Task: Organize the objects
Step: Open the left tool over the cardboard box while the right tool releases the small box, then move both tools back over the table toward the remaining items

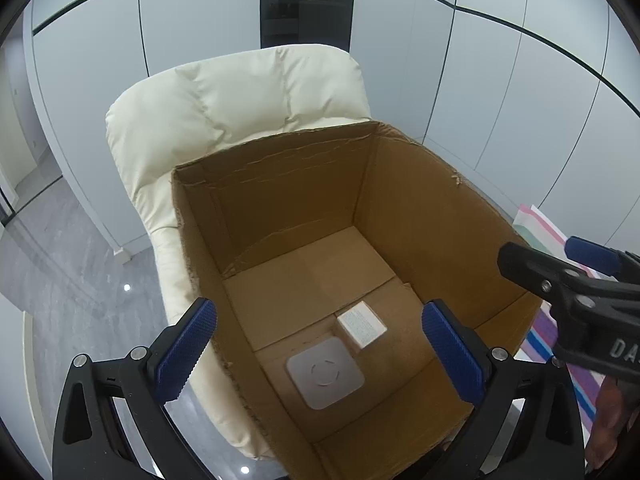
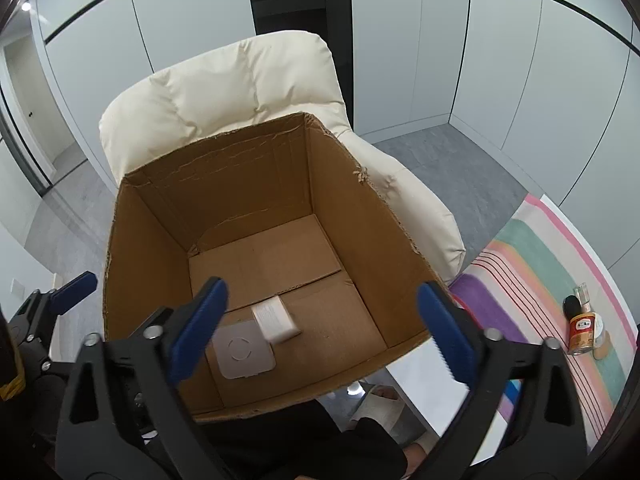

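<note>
Both tools are hanging wide open over the cardboard box (image 1: 420,216), nothing between the jaws: left tool (image 1: 320,354), right tool (image 2: 320,332). Lying on the box floor, lower centre, are a white square device (image 1: 325,374) and a small white box (image 1: 362,324), touching.

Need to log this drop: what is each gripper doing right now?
Left gripper: open, holding nothing, above the cardboard box.
Right gripper: open, holding nothing, above the same box.
</note>
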`<state>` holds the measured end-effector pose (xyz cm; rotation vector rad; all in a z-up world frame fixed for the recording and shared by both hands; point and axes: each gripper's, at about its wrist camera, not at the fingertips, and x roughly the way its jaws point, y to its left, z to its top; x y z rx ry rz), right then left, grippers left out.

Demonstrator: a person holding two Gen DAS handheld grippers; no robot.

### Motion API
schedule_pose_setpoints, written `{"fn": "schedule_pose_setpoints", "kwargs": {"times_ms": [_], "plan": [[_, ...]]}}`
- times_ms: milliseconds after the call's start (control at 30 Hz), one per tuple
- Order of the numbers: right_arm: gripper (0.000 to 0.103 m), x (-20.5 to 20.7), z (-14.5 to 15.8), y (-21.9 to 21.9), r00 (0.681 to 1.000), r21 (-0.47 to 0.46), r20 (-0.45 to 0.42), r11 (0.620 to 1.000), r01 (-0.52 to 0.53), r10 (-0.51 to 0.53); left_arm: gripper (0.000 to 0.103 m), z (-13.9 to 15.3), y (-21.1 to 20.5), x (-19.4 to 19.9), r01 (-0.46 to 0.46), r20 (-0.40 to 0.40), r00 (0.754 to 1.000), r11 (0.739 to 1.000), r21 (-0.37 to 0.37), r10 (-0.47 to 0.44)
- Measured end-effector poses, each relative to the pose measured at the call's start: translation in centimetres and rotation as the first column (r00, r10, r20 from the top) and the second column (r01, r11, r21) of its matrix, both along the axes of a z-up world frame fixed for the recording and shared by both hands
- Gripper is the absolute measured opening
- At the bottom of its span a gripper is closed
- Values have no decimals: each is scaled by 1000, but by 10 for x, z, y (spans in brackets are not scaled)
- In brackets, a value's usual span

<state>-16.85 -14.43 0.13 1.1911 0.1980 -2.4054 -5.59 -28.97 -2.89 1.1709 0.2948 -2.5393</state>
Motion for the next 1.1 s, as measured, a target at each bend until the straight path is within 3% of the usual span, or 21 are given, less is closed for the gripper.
{"fn": "schedule_pose_setpoints", "kwargs": {"times_ms": [633, 1100], "plan": [[103, -10, 8, 82, 991, 0, -16, 991, 132, -132, 103, 2, 70, -35, 126, 4, 992, 992, -14, -126], [103, -6, 13, 161, 968, -9, -29, 968, 251, -251, 103, 2, 143, -57, 248, 0, 969, 969, -20, -248]]}}
